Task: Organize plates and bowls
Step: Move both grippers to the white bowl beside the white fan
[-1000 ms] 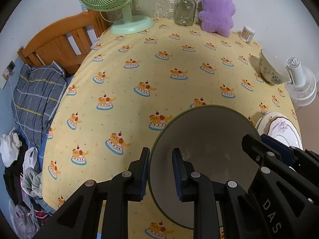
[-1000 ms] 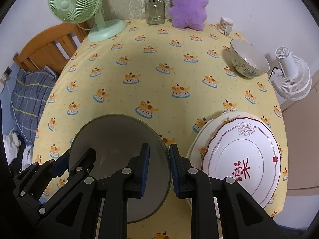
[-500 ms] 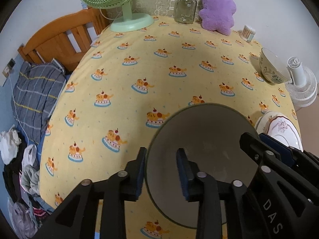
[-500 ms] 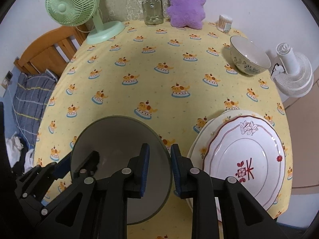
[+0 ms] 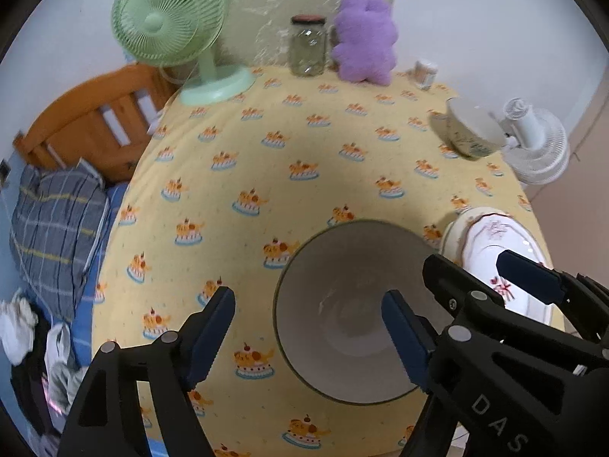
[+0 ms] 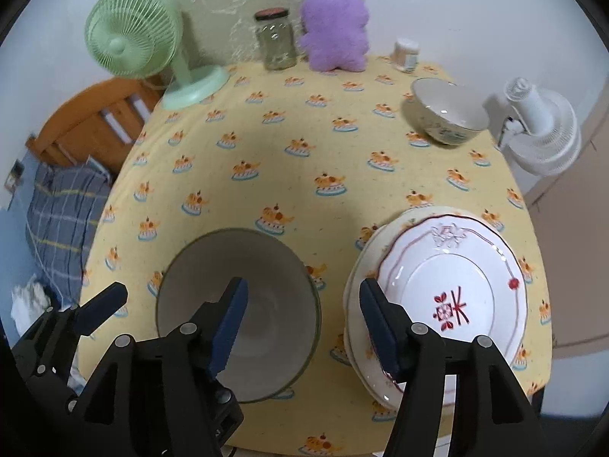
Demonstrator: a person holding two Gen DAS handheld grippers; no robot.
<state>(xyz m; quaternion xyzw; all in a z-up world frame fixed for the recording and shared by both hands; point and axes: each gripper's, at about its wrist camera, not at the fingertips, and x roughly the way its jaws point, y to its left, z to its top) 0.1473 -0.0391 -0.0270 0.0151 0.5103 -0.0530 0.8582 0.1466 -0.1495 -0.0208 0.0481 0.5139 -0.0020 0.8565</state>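
Grey bowl (image 5: 354,327) on tablecloth; both jaws opening, each straddling rim, released.

Lettering on gripper body: "DAS" in pale capitals on the black frame of the right gripper (image 5: 527,289), seen at the lower right of the left wrist view; the word runs off the picture's edge, so any further letters cannot be told.
Mark on plate: a red flower-like motif with crossed strokes on the white decorated plate (image 6: 453,293); it reads as no clear letter or character.
Jar lid: the glass jar (image 6: 276,40) has a reddish lid with markings too blurred to read.
Small container: the label on the white container (image 6: 406,54) is too small to read.
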